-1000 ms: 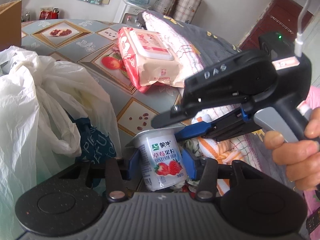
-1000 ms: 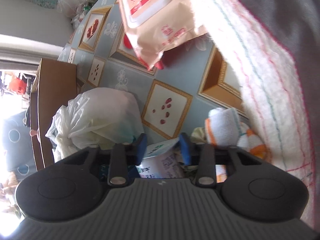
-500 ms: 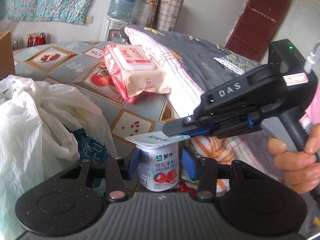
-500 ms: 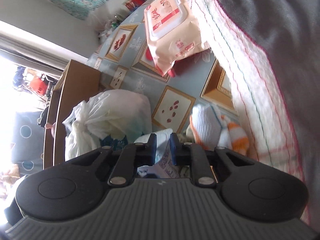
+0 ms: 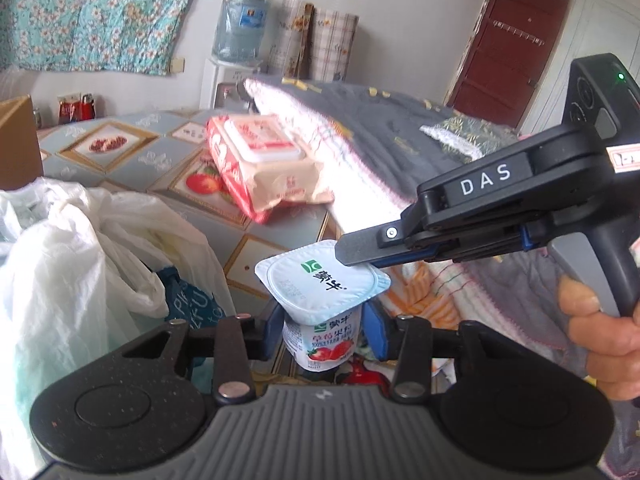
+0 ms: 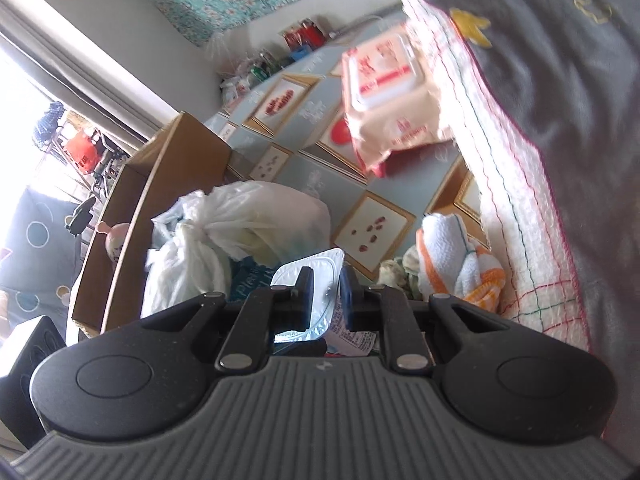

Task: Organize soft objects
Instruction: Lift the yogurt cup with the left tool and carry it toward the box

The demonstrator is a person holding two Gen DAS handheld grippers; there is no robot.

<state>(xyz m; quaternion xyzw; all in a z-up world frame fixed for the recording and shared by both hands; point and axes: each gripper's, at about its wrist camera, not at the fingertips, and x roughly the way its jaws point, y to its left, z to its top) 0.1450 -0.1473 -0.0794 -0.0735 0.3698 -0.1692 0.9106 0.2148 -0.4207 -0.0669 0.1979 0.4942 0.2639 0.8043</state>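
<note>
We held a strawberry yogurt cup (image 5: 322, 334) upright between the blue-padded fingers (image 5: 374, 334) of the left gripper (image 5: 324, 336), whose jaws were closing and pressed on the cup's smooth plastic sides. The cup was a tapered white tub with a printed fruit label, capped by a flat, rounded-square foil lid (image 5: 322, 280) that overhung its rim. From three o'clock the right gripper (image 5: 360, 258) reached in, its matte black arm lettered in white, and its narrow tip lay on the lid's corner. In the right wrist view that gripper (image 6: 326, 280) had its jaws drawn nearly together on the thin, shiny lid flap (image 6: 320, 264), which stood between them.

The cup hung above a glossy tablecloth (image 5: 132, 152) patterned with gold-framed fruit pictures on blue-grey. At nine o'clock sat a crinkled, translucent white plastic bag (image 5: 68, 256), knotted at the top in the right wrist view, with a teal printed bag (image 5: 190, 306) just beside it. At twelve o'clock lay a soft, pillow-shaped pack of wet wipes (image 5: 264, 164) with a hard oval flip lid. At two o'clock a thick folded quilt (image 5: 384, 136), dark grey on top and white waffle-weave along its stitched edge, rested on the table. A rolled white-and-orange striped towel (image 6: 456, 264) lay against the quilt's edge. A brown cardboard box (image 6: 160, 208) stood beyond the bag.
</note>
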